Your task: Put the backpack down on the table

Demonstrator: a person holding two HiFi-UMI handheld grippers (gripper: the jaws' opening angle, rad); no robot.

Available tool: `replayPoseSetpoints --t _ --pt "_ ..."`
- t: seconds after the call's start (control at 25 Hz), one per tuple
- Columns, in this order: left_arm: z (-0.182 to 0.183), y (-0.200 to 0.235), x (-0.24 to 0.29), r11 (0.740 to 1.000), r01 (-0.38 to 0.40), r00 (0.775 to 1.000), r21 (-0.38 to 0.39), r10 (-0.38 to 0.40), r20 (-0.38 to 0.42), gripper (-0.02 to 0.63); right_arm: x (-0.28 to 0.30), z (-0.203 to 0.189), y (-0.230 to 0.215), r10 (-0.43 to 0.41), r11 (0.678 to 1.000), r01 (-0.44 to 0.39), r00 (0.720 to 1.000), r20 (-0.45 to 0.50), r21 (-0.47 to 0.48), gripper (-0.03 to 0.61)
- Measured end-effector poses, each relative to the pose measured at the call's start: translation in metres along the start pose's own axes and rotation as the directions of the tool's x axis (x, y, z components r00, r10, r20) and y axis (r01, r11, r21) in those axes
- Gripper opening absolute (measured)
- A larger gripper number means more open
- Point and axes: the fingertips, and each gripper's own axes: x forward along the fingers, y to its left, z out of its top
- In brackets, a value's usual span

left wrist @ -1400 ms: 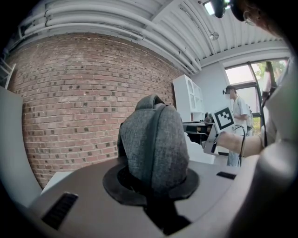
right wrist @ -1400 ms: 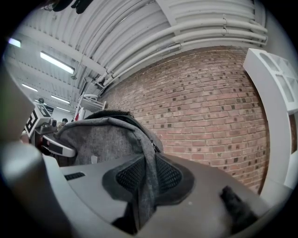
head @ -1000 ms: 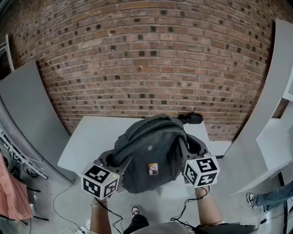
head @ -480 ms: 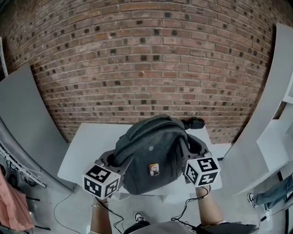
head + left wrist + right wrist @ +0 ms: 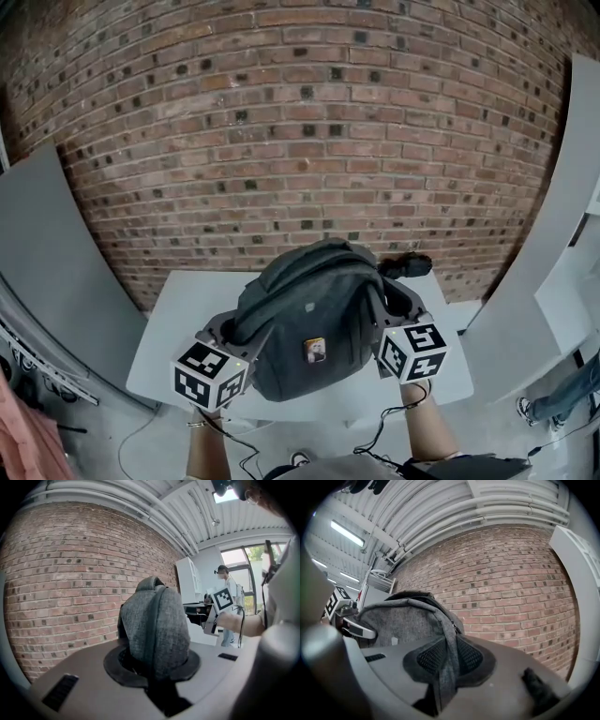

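A dark grey backpack (image 5: 309,328) hangs upright between my two grippers, over the near half of the white table (image 5: 164,342); whether its base touches the top I cannot tell. My left gripper (image 5: 234,330) is shut on the pack's left side, where padded grey fabric (image 5: 154,625) runs between its jaws. On the right side, my right gripper (image 5: 397,307) is shut on a grey strap (image 5: 446,667) that passes between its mesh pads. The pack's body (image 5: 401,620) fills the left of the right gripper view.
A small black object (image 5: 405,265) lies at the table's far right corner. A brick wall (image 5: 300,141) stands right behind the table. Grey panels (image 5: 56,253) flank both sides. Someone's leg (image 5: 562,394) shows at the lower right; a person (image 5: 227,581) stands by the windows.
Both grippers have carried the backpack forward: the table now lies under the pack, where before the pack hung past the table's front edge. Both grips are unchanged.
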Motion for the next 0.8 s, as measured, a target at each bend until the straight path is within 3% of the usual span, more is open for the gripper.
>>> replayPoseSetpoints --t 0.32,0.8 --pt "-0.008 0.033 0.018 1.0 0.013 1.0 0.01 -0.013 -0.007 0.091 0.03 -0.014 0.001 -0.011 1.0 0.011 0.999 -0.033 0.01 0.067" --pt "-0.029 0.007 0.037 0.995 0.044 0.996 -0.094 -0.051 -0.067 0.095 0.016 -0.035 -0.019 0.027 1.0 -0.029 0.993 -0.114 -0.011 0.066"
